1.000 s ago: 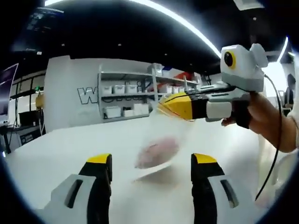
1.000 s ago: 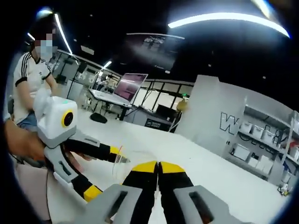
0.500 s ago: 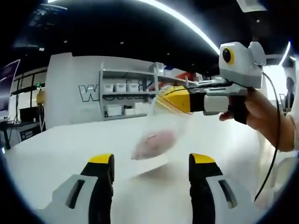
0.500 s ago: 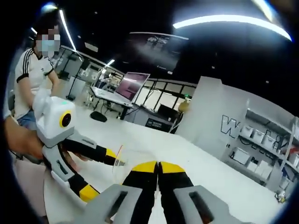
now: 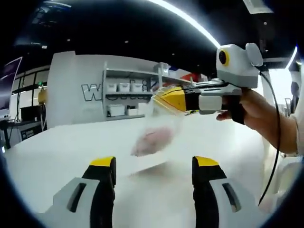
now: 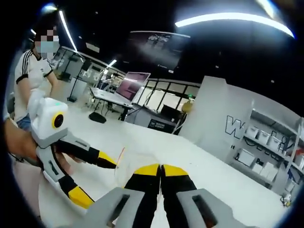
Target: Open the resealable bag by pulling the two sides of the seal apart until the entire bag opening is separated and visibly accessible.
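Plastic, clear and thin, made up the resealable bag [image 5: 156, 137] I was handling; it hung above the white tabletop [image 5: 57, 147], pinched at its top edge by my right gripper [image 5: 159, 99], whose yellow-tipped black jaws were clenched on the seal strip; in the left gripper view that gripper reached in from the right, held by a bare hand [image 5: 256, 114], with a black cable [image 5: 278, 142] trailing down from it. A blurred pinkish lump [image 5: 152, 139] sat inside the bag, and I could not tell what it was. My left gripper [image 5: 153, 164] hovered below and in front of the bag with its jaws spread wide, grasping nothing and touching nothing; the bag hung beyond the gap between them.

In the right gripper view the right gripper [image 6: 160, 167] showed its two yellow tips pressed together, and the bag's edge with its thin red line [image 6: 124, 159] ran out to the left of them; the left gripper [image 6: 95, 180] came in from the left with its jaws parted, the upper tip near that red line; I could not tell whether it touched the plastic. A person in a white striped shirt [image 6: 31, 78] stood behind it; a grey partition with lettering [image 6: 228, 128] and white shelving with storage boxes [image 5: 126, 99] lay beyond the table.
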